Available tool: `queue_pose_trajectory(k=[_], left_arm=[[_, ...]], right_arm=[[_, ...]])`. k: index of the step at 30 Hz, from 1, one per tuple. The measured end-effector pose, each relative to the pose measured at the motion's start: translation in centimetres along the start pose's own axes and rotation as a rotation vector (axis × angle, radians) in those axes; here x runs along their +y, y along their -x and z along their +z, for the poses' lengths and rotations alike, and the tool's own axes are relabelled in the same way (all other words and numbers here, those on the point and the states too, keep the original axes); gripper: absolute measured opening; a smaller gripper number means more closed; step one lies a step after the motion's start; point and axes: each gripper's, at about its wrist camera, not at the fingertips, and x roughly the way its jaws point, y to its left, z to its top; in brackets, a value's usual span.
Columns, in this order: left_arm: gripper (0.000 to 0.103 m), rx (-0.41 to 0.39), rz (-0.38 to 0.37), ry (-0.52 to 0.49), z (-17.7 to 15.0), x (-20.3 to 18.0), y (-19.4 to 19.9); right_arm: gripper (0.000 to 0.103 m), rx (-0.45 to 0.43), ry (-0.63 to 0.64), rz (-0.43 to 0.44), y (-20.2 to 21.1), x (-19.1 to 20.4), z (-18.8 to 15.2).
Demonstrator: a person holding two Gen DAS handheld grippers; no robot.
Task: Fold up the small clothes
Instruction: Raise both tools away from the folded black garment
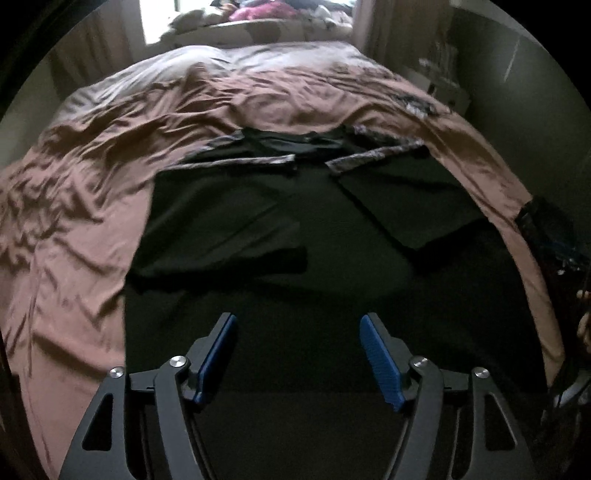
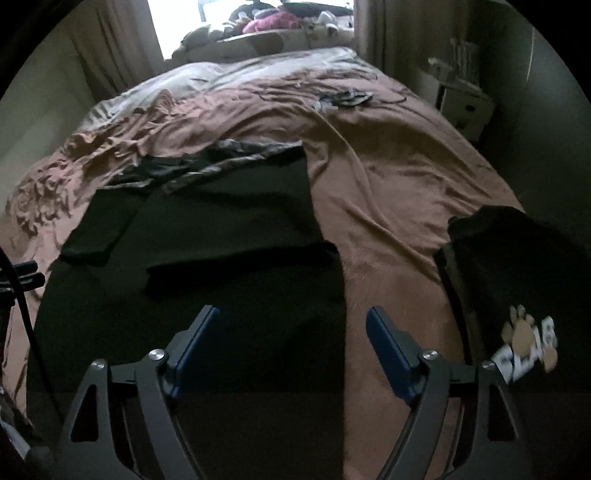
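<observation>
A black shirt lies flat on the brown bedspread, its sleeves folded in over the body and patterned trim at the collar end. My left gripper is open and empty, hovering over the shirt's near hem. In the right wrist view the same shirt lies left of centre. My right gripper is open and empty above the shirt's near right edge.
A folded black garment with a paw-print logo sits at the bed's right edge. A small patterned item lies farther up the bed. Stuffed toys line the windowsill. A white shelf unit stands at the right.
</observation>
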Motion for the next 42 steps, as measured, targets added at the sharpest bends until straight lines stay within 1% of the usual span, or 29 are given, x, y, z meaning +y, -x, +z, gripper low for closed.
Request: queue_pose_trajectory(k=[2,5,7,9,11,12,13,15,16,18,21,26,28,33,35,38,40,42], left_arm=[[0.079,-0.015,0.007,0.024,-1.4,1.2,1.2],[0.079,-0.020,0.022,0.039,-3.8,2.9,3.0],[0.081,-0.030,0.037,0.043,-5.1,3.9,4.3],[0.089,-0.039,0.047,0.052,-6.4,5.0,5.3],[0.093,-0.048,0.056,0.055,-7.8,5.8,6.1],[0.094,-0.054,0.065,0.051,-8.6,6.2,6.4],[0.095,-0.059,0.073,0.045,-9.4,6.4,6.7],[0.095,-0.064,0.081,0.042,-11.3,6.9,7.1],[0.095,-0.062,0.080,0.043,-11.9,7.1,7.1],[0.095,-0.049,0.083,0.026,-13.5,7.3,7.0],[0.095,-0.049,0.097,-0.001,-15.2,7.5,7.1],[0.095,-0.059,0.058,0.014,-18.1,7.9,7.4],[0.095,-0.061,0.056,0.022,-19.1,7.9,7.5],[0.095,-0.083,0.031,0.066,-21.9,8.4,7.6],[0.094,-0.085,0.021,0.093,-23.0,8.8,7.5],[0.088,-0.081,0.017,0.106,-24.2,9.0,7.2],[0.082,-0.076,0.009,0.128,-25.1,9.2,6.9],[0.074,-0.066,0.004,0.147,-25.6,9.5,6.4]], right_arm=[[0.081,-0.016,0.015,-0.008,1.6,0.6,-1.3],[0.082,-0.038,0.025,-0.012,4.0,1.5,-2.9],[0.083,-0.048,0.035,-0.014,5.3,2.0,-4.1],[0.083,-0.055,0.045,-0.029,6.5,2.4,-5.3],[0.084,-0.059,0.038,-0.018,7.3,2.6,-6.1],[0.087,-0.067,0.032,-0.023,8.0,2.6,-6.8],[0.090,-0.072,0.034,-0.033,8.3,2.5,-7.1],[0.101,-0.094,0.042,-0.059,9.6,2.6,-8.2],[0.103,-0.099,0.042,-0.064,10.0,2.8,-8.7],[0.103,-0.118,0.046,-0.080,11.0,3.0,-9.7],[0.103,-0.144,0.054,-0.100,12.5,3.3,-11.3],[0.103,-0.163,0.066,-0.101,14.0,3.2,-13.5],[0.103,-0.168,0.070,-0.099,14.5,3.0,-14.5],[0.103,-0.168,0.083,-0.119,14.7,2.5,-16.7],[0.103,-0.173,0.083,-0.125,14.6,2.2,-17.6],[0.103,-0.170,0.072,-0.130,14.5,1.6,-18.9],[0.103,-0.170,0.060,-0.130,14.1,1.2,-19.8],[0.103,-0.168,0.040,-0.131,13.7,0.6,-20.6]])
